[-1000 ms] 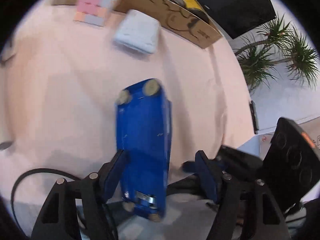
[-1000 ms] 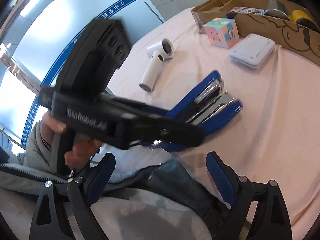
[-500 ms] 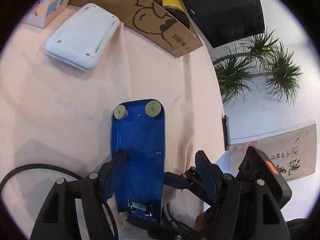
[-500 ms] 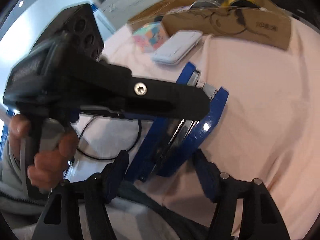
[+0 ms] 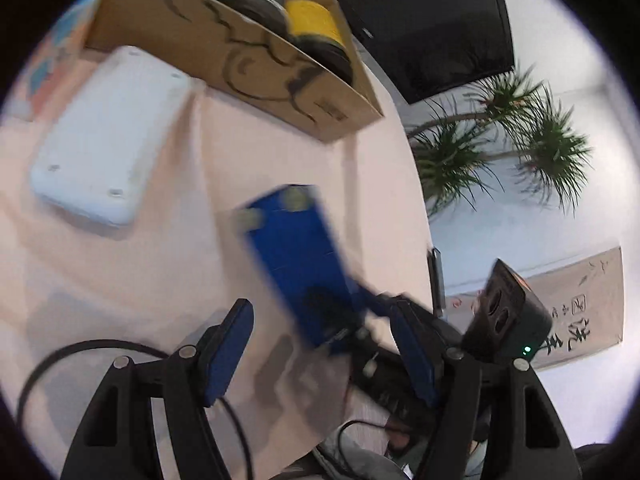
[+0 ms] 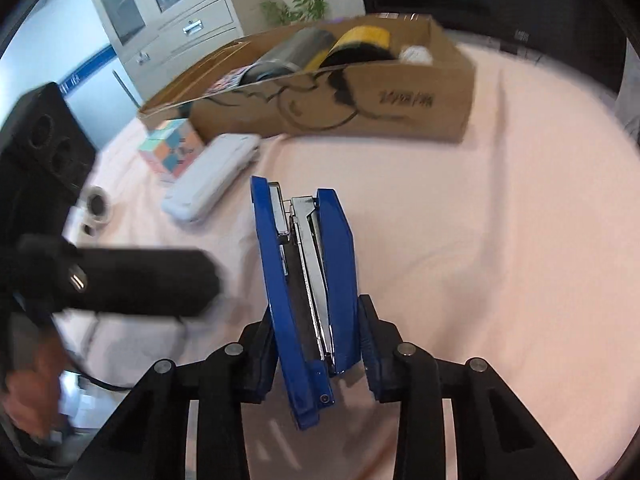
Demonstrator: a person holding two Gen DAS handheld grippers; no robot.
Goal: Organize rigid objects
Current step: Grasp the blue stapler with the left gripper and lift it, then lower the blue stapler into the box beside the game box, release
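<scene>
The blue stapler is gripped at its hinge end between the pads of the right tongs and is held above the pink-covered worktop, its open mouth pointed away toward the cardboard box. In the left wrist view the same stapler is seen from its flat underside, blurred and tilted, with two pale round feet at its far end. The left tongs are spread wide with nothing clasped between them; the stapler is seen across the gap, nearer the right finger.

A white flat case is laid on the worktop just beside the box, and a pastel puzzle cube is set next to it. A grey cylinder and a yellow roll are seen inside the box. A potted palm and a dark screen are seen beyond the worktop's edge.
</scene>
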